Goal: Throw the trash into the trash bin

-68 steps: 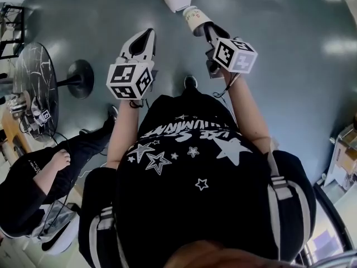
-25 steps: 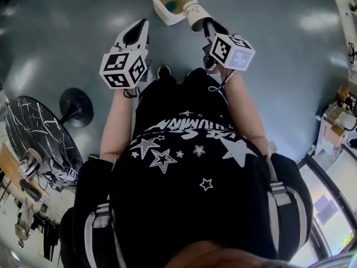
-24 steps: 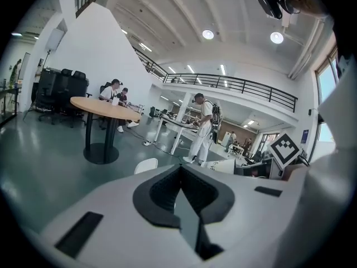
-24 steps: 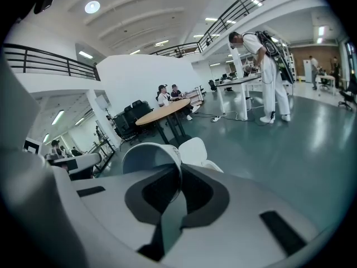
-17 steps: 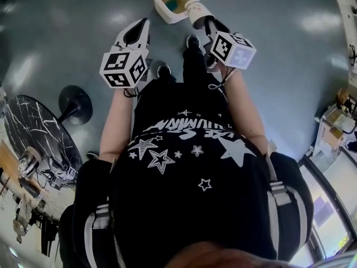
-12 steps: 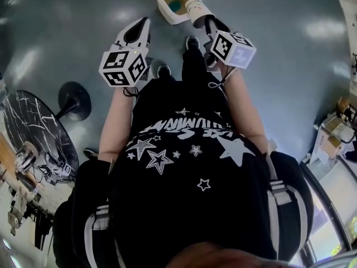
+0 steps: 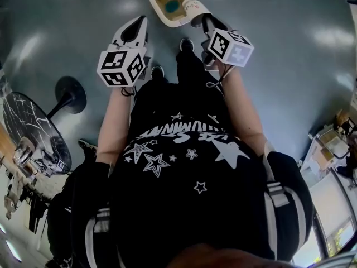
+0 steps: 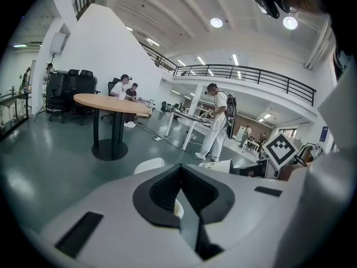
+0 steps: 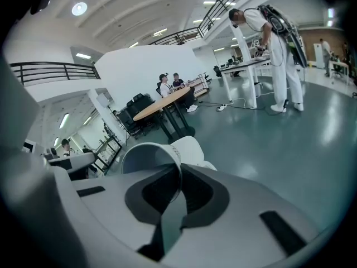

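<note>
The right gripper (image 9: 178,175) pinches a paper cup (image 7: 192,7) by its rim between its fingers (image 9: 203,194). The left gripper (image 8: 179,173) has its fingers together, empty. The trash bin (image 7: 166,21) holds something blue (image 7: 171,6).

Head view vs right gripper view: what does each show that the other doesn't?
Head view only: the left gripper, a teal item inside the bin, the person's black shirt. Right gripper view only: the jaws closed on the cup wall, a round table with seated people, a person in white at a desk. Both: the right gripper holding the cup, with the bin just beyond.
</note>
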The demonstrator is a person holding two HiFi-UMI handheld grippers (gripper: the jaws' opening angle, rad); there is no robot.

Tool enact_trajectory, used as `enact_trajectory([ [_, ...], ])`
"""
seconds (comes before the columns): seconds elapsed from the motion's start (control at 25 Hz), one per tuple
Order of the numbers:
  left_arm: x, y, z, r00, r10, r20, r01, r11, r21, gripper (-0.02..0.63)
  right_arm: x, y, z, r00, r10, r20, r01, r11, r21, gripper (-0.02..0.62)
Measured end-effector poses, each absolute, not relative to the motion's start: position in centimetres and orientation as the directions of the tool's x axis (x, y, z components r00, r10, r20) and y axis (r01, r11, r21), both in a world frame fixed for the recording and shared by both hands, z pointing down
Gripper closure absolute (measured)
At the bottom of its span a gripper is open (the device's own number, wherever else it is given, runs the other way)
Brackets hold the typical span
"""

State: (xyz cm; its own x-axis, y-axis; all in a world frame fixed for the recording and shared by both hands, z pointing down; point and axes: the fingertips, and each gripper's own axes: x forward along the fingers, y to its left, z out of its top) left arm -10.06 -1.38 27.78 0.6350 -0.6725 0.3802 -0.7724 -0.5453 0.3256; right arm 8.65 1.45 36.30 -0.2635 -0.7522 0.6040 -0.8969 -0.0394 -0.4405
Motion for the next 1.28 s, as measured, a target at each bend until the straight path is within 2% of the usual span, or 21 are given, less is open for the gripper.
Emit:
enact_trajectory([
  [0.36, -5.4, -5.7, 32.1, 0.573, -0.686, 0.448, -0.818, -0.507, 0.269, 0.595, 11.4, -3.1, 41.7, -0.351, -0.666, 0.659, -0.908, 0.071, -0.412, 0.581],
  [0.68, -3.6, -6.9, 35.9, 0.509, -0.704, 0.496, -0.86, -0.434, 0.267, 0.595, 11.2, -5.4, 45.6, -0.439, -0.572, 0.693, -0.891, 0.181, -0.416, 0.581],
  [1.08, -2.5, -7.6, 40.9, 0.509, -0.686, 0.52, -0.86, -0.418, 0.291, 0.595, 10.7, -6.4, 49.8, -0.443, -0.511, 0.737, -0.896, 0.216, -0.389, 0.581],
  [1.28, -2.8, -8.2, 44.4, 0.492, -0.677, 0.547, -0.87, -0.362, 0.334, 0.595, 10.0, -6.1, 52.5, -0.442, -0.485, 0.754, -0.897, 0.236, -0.374, 0.581],
])
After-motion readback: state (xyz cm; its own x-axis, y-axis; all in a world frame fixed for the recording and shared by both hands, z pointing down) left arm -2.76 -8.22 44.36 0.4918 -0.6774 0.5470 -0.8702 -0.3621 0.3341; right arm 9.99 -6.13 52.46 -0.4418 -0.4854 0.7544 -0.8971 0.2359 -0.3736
